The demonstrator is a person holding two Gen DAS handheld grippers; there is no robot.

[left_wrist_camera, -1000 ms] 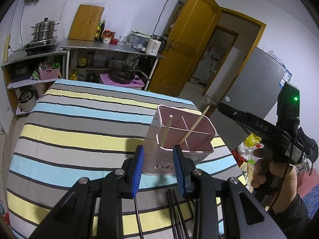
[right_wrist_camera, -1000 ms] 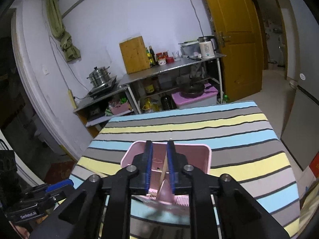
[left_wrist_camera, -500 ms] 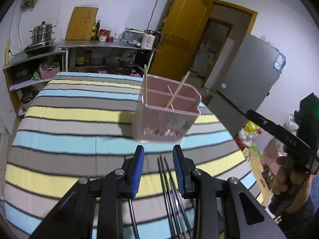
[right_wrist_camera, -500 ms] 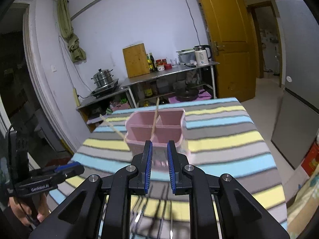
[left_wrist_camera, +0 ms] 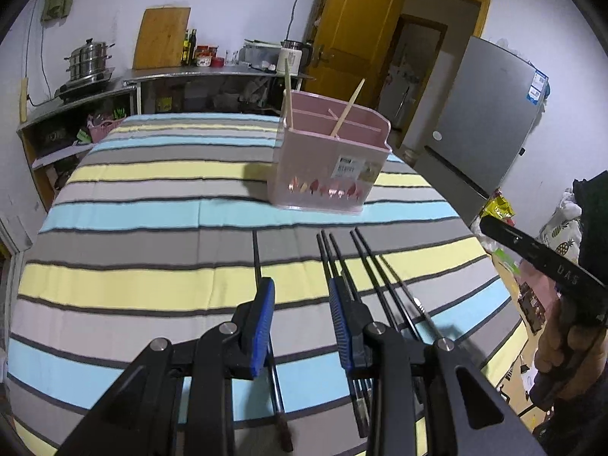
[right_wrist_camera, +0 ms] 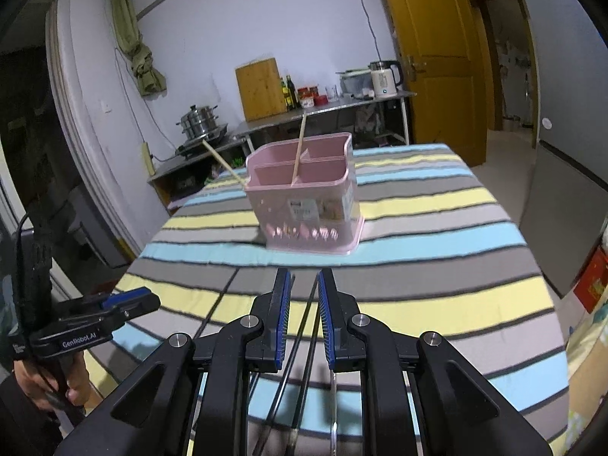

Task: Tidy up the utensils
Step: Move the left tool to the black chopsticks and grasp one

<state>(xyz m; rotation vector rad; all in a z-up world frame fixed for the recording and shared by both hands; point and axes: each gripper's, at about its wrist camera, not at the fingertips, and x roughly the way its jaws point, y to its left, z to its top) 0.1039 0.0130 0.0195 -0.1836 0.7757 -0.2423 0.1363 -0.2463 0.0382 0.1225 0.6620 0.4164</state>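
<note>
Striped tablecloth (left_wrist_camera: 152, 228): bands of yellow, blue and grey, covering the table across the middle of both views.

Pink holder (left_wrist_camera: 328, 163): plastic caddy with inner dividers, standing upright on the cloth, upper centre of the left wrist view and centre of the right wrist view (right_wrist_camera: 307, 197). A paper label shows on its near wall.

Wooden chopsticks (left_wrist_camera: 288, 91): two pale sticks standing in the holder. One rises near-vertical at the holder's left corner; the other (left_wrist_camera: 347, 108) leans to the right from an inner compartment.

Black chopsticks (left_wrist_camera: 364, 266): several dark sticks lying flat on the cloth, lower centre of the left wrist view, nearer the camera than the holder and apart from it. One further stick (left_wrist_camera: 260, 266) lies to the left of the bunch. In the right wrist view dark sticks (right_wrist_camera: 300, 338) run beneath the claw.

Left gripper (left_wrist_camera: 300, 304): blue-padded jaws spread wide, nothing between them, hovering over the black chopsticks; its right finger overlaps the bunch in the picture. Seen also at lower left of the right wrist view (right_wrist_camera: 129, 304).

Right gripper (right_wrist_camera: 304, 304): jaws parted with a narrow gap, holding nothing, above the sticks on the cloth. Its black body appears at the right edge of the left wrist view (left_wrist_camera: 539, 262).

Background: steel counter (left_wrist_camera: 212, 72) with pot (left_wrist_camera: 89, 60), cutting board (left_wrist_camera: 161, 38) and kettle (right_wrist_camera: 383, 76); yellow door (left_wrist_camera: 353, 26); grey fridge (left_wrist_camera: 490, 114).
</note>
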